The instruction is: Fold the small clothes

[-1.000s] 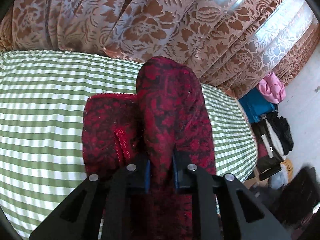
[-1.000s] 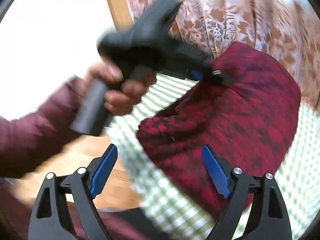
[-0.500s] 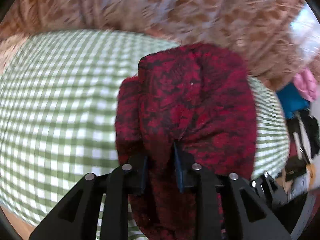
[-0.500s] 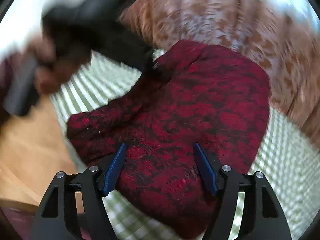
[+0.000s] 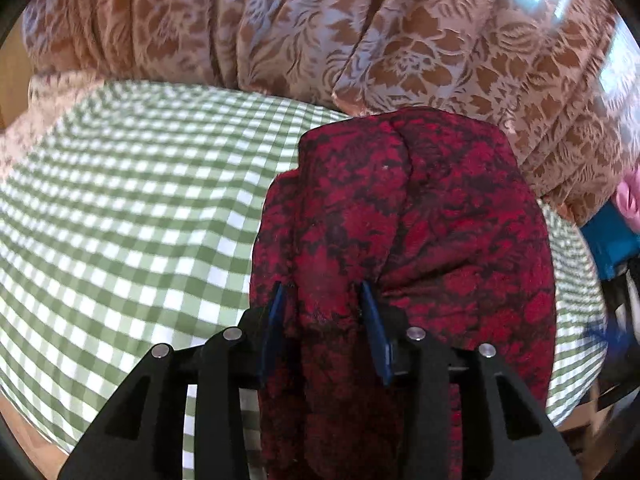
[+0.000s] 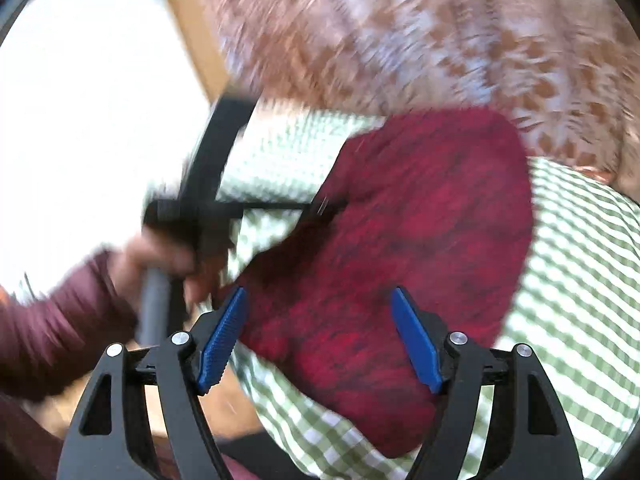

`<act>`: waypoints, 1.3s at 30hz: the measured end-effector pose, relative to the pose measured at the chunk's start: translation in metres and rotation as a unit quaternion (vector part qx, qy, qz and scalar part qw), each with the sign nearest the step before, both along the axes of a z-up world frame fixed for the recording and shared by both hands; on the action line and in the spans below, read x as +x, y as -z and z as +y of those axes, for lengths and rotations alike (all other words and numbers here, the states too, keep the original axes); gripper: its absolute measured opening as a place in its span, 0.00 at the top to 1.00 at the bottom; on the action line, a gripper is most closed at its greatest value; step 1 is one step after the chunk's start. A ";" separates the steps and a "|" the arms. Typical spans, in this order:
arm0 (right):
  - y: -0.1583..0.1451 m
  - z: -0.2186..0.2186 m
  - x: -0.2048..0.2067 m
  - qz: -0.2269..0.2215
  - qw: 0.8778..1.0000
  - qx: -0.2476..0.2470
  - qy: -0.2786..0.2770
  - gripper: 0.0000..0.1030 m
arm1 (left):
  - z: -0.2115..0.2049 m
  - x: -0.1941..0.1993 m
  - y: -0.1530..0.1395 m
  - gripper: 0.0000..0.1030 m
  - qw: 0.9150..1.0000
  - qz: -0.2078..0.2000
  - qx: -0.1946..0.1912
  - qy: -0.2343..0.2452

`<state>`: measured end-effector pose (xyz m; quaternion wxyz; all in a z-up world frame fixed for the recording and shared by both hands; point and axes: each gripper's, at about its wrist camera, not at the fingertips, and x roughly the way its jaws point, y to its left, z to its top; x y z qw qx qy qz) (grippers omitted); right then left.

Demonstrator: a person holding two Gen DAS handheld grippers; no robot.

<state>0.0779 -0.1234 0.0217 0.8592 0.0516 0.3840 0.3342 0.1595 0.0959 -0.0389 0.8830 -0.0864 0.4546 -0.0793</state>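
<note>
L tongs (image 5: 324, 312): jaws have just been opening, now at a narrow-to-mid gap. A ridge of the red garment (image 5: 420, 232) sits between the blue pads (image 5: 374, 332), cloth bunched up against the right pad. Can't tell for sure if the pads press or have let go; judged as releasing.

R tongs (image 6: 320, 332): wide, jaws apart, nothing between the pads. Hovering over the near edge of the garment, cloth seen through the gap but not gripped. R view blurred, so detail is poor.

Garment lies on the desk, on the green check cloth (image 5: 132, 216), toward the far right part of it, just short of the floral curtain (image 5: 280, 32). Looks folded over once: a seam or fold line runs near-to-far down the upper layer.

Key relation: long axis of the garment runs near-to-far, straight away from the L tongs, which sit at its near end. From the R tongs it lies ahead and a bit right; L tongs w/ the person's hand (image 6: 160, 256) come in from the left in that view.

Judgement: L is the nearer one, already at the near end. Next fold prob. crosses the long axis, near end carried to far end. R is free to pin or smooth.
</note>
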 end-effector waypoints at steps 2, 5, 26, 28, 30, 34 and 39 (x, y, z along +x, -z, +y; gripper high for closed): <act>-0.010 -0.014 0.025 -0.002 0.999 0.015 0.048 0.29 | -0.002 0.000 0.000 0.62 1.000 -0.010 0.013 0.007; -0.004 -0.015 0.069 0.002 0.995 0.013 0.102 0.29 | -0.004 0.001 0.001 0.62 0.999 -0.023 0.023 0.013; 0.053 -0.015 0.095 0.032 0.988 -0.022 0.147 0.03 | -0.009 -0.017 -0.014 0.25 0.992 -0.079 0.094 -0.022; 0.059 -0.033 0.087 0.057 0.986 0.014 0.154 0.03 | -0.004 -0.020 -0.013 0.20 0.993 -0.076 0.085 -0.020; 0.072 -0.052 0.078 0.093 0.982 0.068 0.149 0.03 | 0.001 -0.020 -0.010 0.15 0.994 -0.072 0.076 -0.019; 0.112 -0.066 0.077 0.192 0.962 0.154 0.121 0.03 | 0.019 -0.014 0.002 0.09 0.999 -0.046 0.002 -0.017; 0.138 -0.060 0.089 0.231 0.944 0.214 0.098 0.03 | 0.044 0.001 0.028 0.06 0.993 -0.009 -0.120 -0.013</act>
